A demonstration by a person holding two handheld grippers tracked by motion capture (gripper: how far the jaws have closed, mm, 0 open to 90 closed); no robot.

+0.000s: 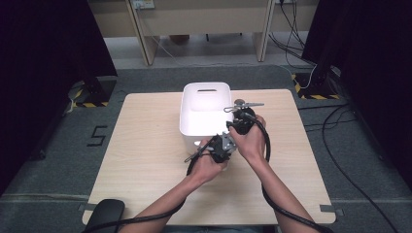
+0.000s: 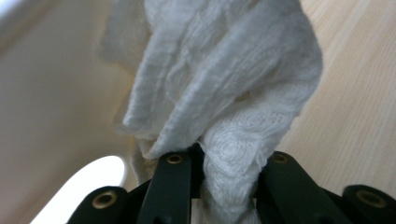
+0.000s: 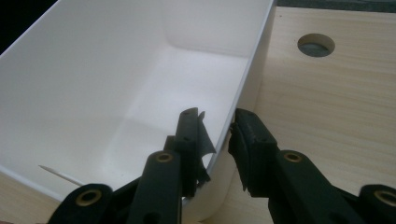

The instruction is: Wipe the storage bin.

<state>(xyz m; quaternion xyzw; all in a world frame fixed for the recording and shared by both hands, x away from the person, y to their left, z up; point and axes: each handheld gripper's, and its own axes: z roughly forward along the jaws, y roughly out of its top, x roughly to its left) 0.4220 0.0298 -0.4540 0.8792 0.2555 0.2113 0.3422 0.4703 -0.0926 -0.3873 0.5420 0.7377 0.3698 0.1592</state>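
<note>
A white plastic bin (image 1: 205, 87) stands on the wooden table (image 1: 145, 145). My left gripper (image 2: 229, 177) is shut on a bunched white cloth (image 2: 224, 84), which lies against the bin's cream outer wall (image 2: 56, 116) beside a bright handle slot (image 2: 88, 186). In the high view the left gripper (image 1: 221, 145) sits at the bin's near right corner. My right gripper (image 3: 217, 135) straddles the bin's right wall (image 3: 247, 79), one jaw inside and one outside, pressed on the rim. From above, the right gripper (image 1: 241, 119) is at the bin's right side.
The bin's inside (image 3: 93, 93) holds nothing that I can see. A round cable hole (image 3: 316, 44) is cut in the table (image 3: 327, 116) beyond the bin. Cables trail from both grippers toward the table's near edge. Dark curtains and floor cables surround the table.
</note>
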